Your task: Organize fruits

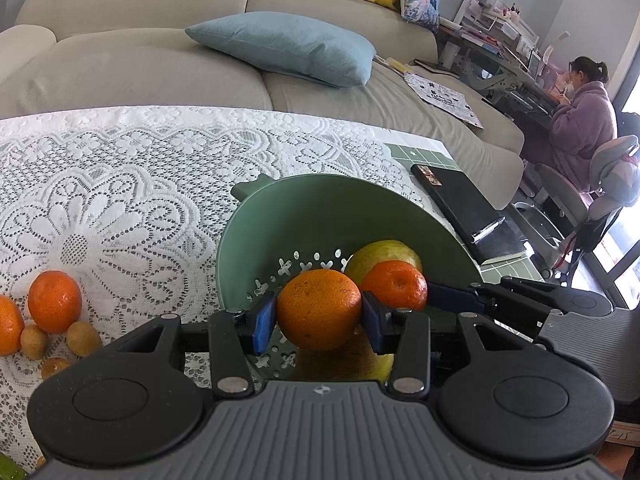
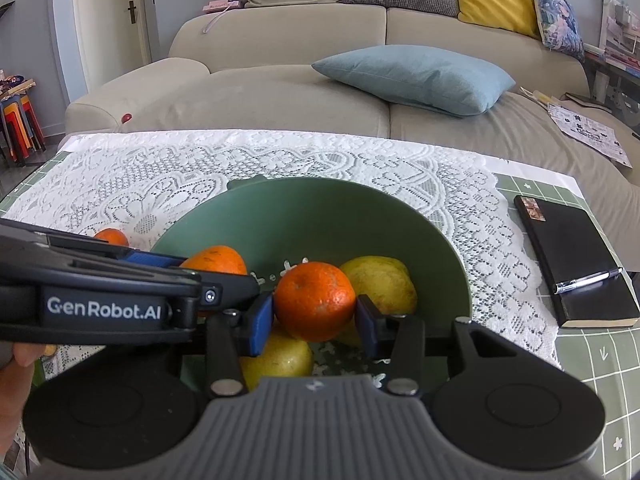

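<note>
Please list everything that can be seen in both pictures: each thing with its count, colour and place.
bowl: one, green, on the lace cloth
oranges: two, held over the bowl, one in each claw
pears: two, yellow-green, in the bowl
loose oranges: two, on the cloth left of the bowl
small fruits: at least three, tan, beside the loose oranges
cloth: one, white lace, over the table
notebook: one, black, right of the bowl, pen on it
cushion: one, blue, on the beige sofa
left claw: shut on the larger orange
right claw: shut on the other orange
</note>
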